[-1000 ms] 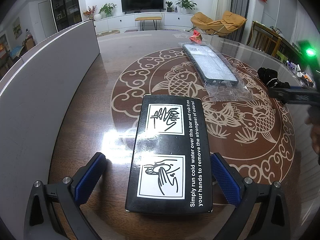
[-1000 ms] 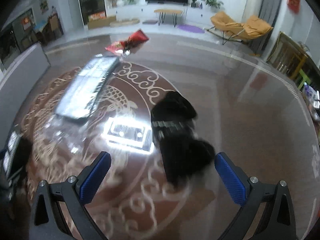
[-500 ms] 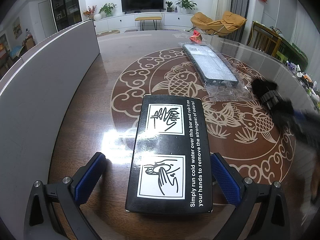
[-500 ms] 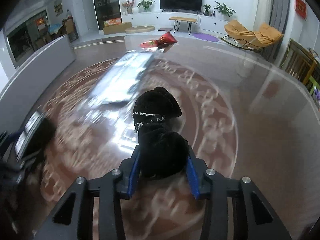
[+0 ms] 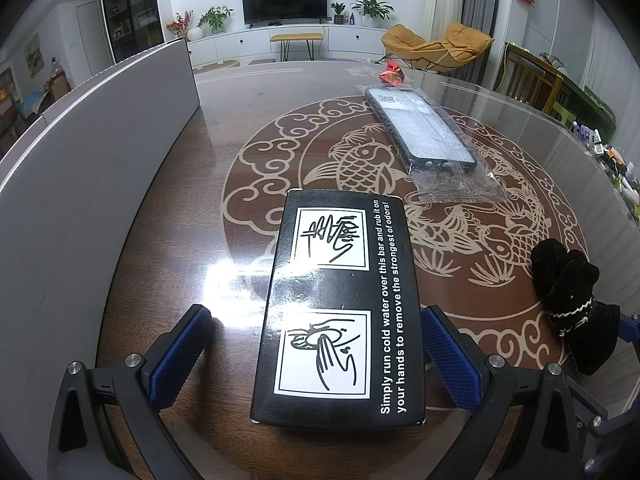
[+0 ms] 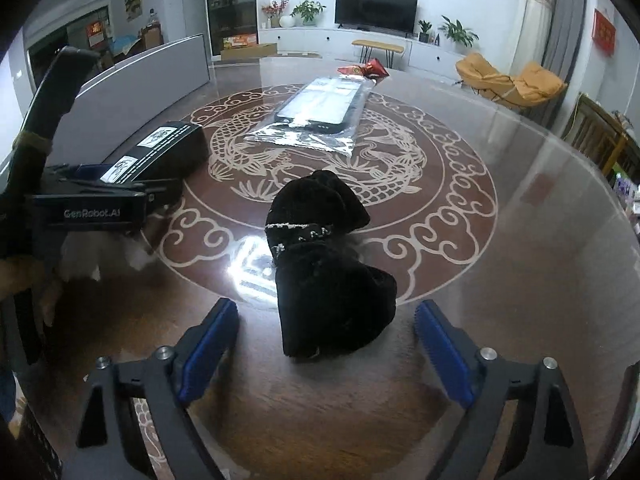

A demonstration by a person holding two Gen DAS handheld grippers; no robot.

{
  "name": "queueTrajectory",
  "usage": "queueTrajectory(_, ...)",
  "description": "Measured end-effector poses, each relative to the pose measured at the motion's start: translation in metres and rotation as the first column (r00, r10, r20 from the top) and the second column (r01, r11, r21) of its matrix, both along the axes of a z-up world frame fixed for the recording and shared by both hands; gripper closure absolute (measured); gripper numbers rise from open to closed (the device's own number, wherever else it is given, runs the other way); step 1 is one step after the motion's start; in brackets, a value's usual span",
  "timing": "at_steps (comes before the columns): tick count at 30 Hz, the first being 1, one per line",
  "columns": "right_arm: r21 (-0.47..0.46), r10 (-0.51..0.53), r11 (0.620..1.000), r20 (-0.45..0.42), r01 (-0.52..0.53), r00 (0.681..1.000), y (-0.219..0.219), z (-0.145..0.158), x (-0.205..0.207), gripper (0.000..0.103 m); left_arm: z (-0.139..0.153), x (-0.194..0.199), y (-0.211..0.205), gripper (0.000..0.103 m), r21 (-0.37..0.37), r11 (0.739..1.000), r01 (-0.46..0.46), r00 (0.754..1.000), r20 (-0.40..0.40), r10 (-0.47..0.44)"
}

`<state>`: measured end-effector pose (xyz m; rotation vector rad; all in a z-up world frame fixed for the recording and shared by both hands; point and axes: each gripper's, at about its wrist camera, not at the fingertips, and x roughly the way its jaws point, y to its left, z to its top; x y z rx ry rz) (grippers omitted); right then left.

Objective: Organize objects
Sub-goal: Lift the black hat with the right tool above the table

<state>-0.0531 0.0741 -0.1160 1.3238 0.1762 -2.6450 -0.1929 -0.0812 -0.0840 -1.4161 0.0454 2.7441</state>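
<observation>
A black box [image 5: 340,312] with white hand-washing pictures lies flat on the table between the open fingers of my left gripper [image 5: 316,352], which does not touch it. The box also shows in the right wrist view [image 6: 160,152]. A black velvet pouch [image 6: 324,268] with a beaded band lies on the table between the open fingers of my right gripper [image 6: 326,340], free of the pads. The pouch also shows at the right of the left wrist view [image 5: 572,300]. A phone case in a clear plastic bag [image 5: 424,128] lies farther back, also in the right wrist view [image 6: 320,112].
A grey panel [image 5: 92,152] stands along the table's left side. A red snack packet [image 5: 392,76] lies at the far end behind the bagged case. The table [image 5: 240,120] is glossy brown with a fish pattern. Chairs and small clutter [image 5: 616,160] sit past the right edge.
My right gripper carried the pouch left toward the box, set it down and opened. The left gripper and the box have not moved.
</observation>
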Motion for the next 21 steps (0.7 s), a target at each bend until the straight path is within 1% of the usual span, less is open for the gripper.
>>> queueTrajectory(1,-0.013,-0.012,1.000,0.012,0.013,1.000,0.0030,-0.0014,-0.0016,0.005,0.0000,0.0000,0.0000,0.000,0.000,1.000,0.000,1.000,0.000,0.000)
queueTrajectory(3,-0.022,-0.040,0.999,0.022,0.040,0.999,0.0069,-0.0019,-0.0007,0.001,0.0000,0.0001,-0.0001,0.000,0.000,1.000,0.000,1.000,0.000,0.000)
queueTrajectory(4,-0.018,-0.048,0.999,0.024,0.049,0.999,0.0073,-0.0021,-0.0010,0.000,-0.0001,0.0002,-0.0002,0.000,0.000,1.000,0.000,1.000,0.000,0.000)
queueTrajectory(21,-0.012,-0.049,0.999,0.024,0.050,0.998,0.0077,-0.0025,-0.0019,0.000,0.0003,0.0004,-0.0001,0.000,0.000,1.000,0.000,1.000,0.001,0.000)
